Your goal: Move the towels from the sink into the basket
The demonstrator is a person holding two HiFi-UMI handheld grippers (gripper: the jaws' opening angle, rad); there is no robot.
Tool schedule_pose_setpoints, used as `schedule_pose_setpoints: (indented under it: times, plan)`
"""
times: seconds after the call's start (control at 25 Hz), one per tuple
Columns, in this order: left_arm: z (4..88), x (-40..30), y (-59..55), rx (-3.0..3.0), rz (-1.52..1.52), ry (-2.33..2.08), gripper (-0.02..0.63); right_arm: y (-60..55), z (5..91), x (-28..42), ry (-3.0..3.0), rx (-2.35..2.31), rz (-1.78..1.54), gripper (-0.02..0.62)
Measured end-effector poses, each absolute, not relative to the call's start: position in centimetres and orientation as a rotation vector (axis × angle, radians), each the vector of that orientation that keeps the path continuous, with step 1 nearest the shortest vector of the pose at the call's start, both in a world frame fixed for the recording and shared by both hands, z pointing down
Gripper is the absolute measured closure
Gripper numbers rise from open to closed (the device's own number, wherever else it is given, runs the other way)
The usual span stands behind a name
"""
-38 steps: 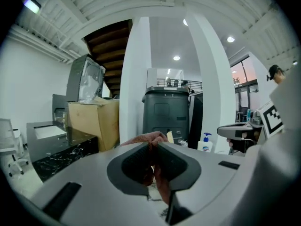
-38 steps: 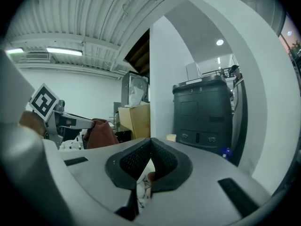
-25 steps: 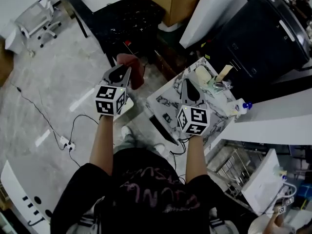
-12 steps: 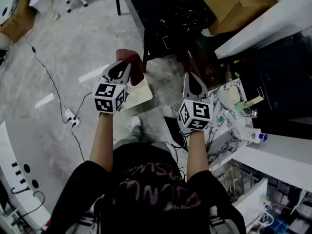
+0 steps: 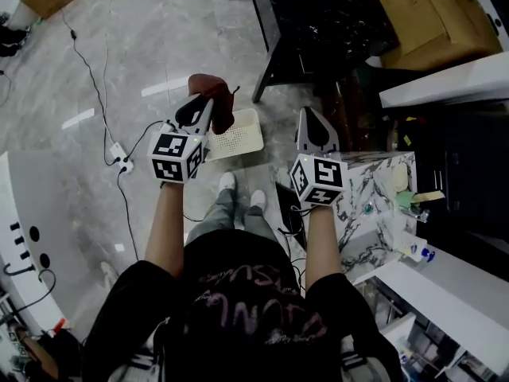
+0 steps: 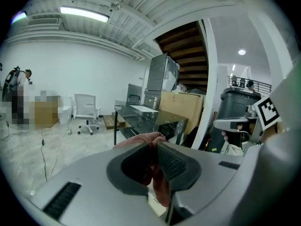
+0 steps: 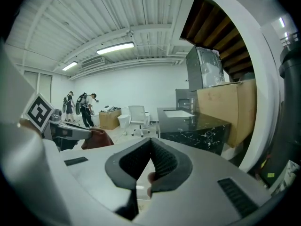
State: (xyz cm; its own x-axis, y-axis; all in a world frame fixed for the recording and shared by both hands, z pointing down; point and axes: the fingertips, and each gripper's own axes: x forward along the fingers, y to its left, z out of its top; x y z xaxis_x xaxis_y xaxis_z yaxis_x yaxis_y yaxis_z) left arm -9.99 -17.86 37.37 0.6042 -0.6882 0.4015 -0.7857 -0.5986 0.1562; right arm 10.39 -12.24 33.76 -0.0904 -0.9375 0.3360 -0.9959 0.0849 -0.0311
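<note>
Closest in, the left gripper (image 5: 205, 110) has its jaws clamped on the towel (image 5: 215, 94), a rust-red cloth. The left gripper view shows the ribbed pads pressed into a bunched fold, with cloth spilling out above and below the pinch. The right gripper (image 5: 310, 118) rides alongside with its jaws drawn together at the tips and no cloth between them.

That towel looks soft, limp and light. It sags in loose folds, so it should drape and drop rather than hold any shape. A pinch on a thick gathered fold, like this one, looks like the safe hold. A single thin edge might slide out of the pads. Nothing about it seems fragile.

Just beyond the jaws, the white perforated basket (image 5: 238, 140) sits on the grey floor, and the towel hangs in the air over its near-left corner. Off to the right, the marbled counter (image 5: 382, 213) stands well apart from the towel. Farther out stands a black table (image 5: 318, 14).
</note>
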Motion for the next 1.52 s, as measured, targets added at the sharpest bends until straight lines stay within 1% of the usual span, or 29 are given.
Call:
schedule_pose_setpoints:
  times: [0.4, 0.72, 1.16, 1.52]
  plan:
    - [41.0, -12.0, -16.7, 2.373, 0.446, -1.316, 0.537, -14.2, 37.8, 8.4, -2.234, 1.777, 0.441, 0.580]
    - [44.8, -13.4, -16.9, 2.315, 0.470, -1.321, 0.537, -15.2, 42.0, 6.4, -2.227, 1.723, 0.512, 0.580]
    - [53.8, -14.6, -17.4, 2.223, 0.538, -1.237, 0.535, -16.1, 49.3, 4.4, -2.162, 1.661, 0.584, 0.580]
    - [61.5, -14.3, -17.3, 2.149, 0.561, -1.177, 0.532, -16.5, 56.6, 5.0, -2.088, 1.692, 0.687, 0.580]
